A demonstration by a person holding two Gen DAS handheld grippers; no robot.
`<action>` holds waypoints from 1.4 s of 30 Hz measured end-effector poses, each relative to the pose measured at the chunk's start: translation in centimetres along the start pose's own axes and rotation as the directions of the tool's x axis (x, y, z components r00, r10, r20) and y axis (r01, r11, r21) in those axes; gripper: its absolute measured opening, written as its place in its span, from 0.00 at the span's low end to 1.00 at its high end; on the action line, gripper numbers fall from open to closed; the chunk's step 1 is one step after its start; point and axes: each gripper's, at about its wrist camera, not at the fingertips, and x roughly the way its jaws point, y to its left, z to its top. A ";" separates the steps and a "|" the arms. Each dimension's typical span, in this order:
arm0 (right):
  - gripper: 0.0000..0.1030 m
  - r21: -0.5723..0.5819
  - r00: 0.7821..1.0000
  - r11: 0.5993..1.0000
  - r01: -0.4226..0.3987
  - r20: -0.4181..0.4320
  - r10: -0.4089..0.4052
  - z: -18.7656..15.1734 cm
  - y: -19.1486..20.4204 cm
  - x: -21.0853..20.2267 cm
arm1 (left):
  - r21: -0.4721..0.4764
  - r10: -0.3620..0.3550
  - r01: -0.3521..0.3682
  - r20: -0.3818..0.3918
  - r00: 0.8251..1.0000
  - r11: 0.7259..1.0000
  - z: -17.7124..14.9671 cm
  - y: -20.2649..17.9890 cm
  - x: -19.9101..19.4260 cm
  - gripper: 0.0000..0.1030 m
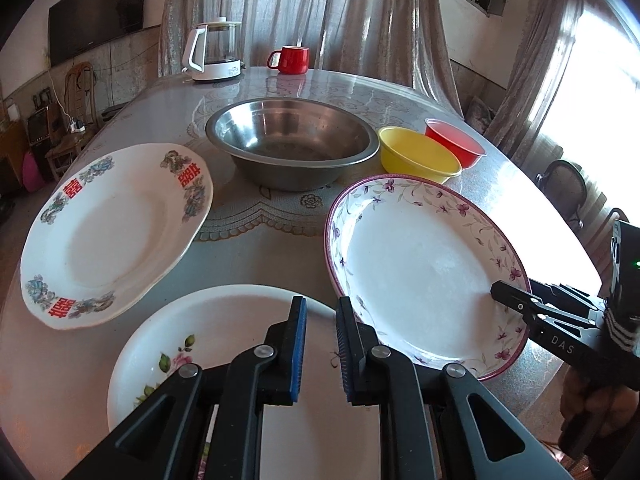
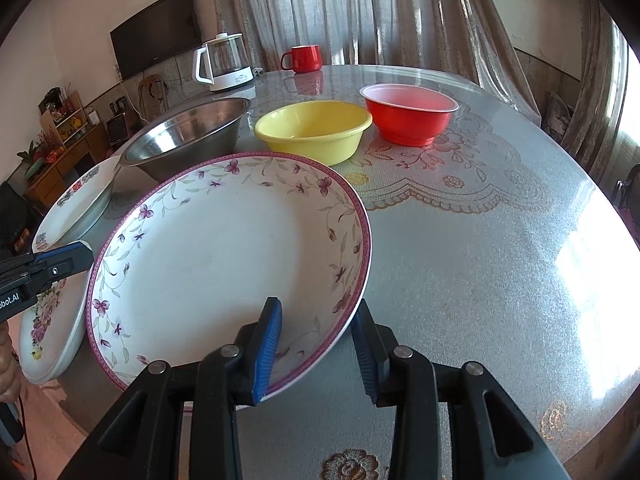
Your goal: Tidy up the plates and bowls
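Note:
My right gripper (image 2: 318, 354) straddles the near rim of the purple-flowered plate (image 2: 224, 256), one finger over it, one under, and the plate stands tilted off the table. It looks gripped. The same plate (image 1: 424, 272) and right gripper (image 1: 516, 300) show in the left wrist view. My left gripper (image 1: 322, 350) hovers open over a rose-patterned plate (image 1: 224, 344), holding nothing. A white plate with red characters (image 1: 112, 232) lies at left. A steel bowl (image 1: 292, 140), yellow bowl (image 1: 416, 154) and red bowl (image 1: 454, 142) sit behind.
A white electric kettle (image 1: 214, 50) and a red mug (image 1: 290, 60) stand at the table's far edge. The glass-topped table (image 2: 480, 240) has bare surface to the right of the plates. Chairs stand by the right edge.

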 end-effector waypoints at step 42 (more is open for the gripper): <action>0.47 -0.178 0.972 0.961 -0.212 0.063 0.226 3.6 7.1 -4.0 | -0.289 0.245 -0.215 0.071 0.967 0.933 -4.4 8.3 -7.8 0.27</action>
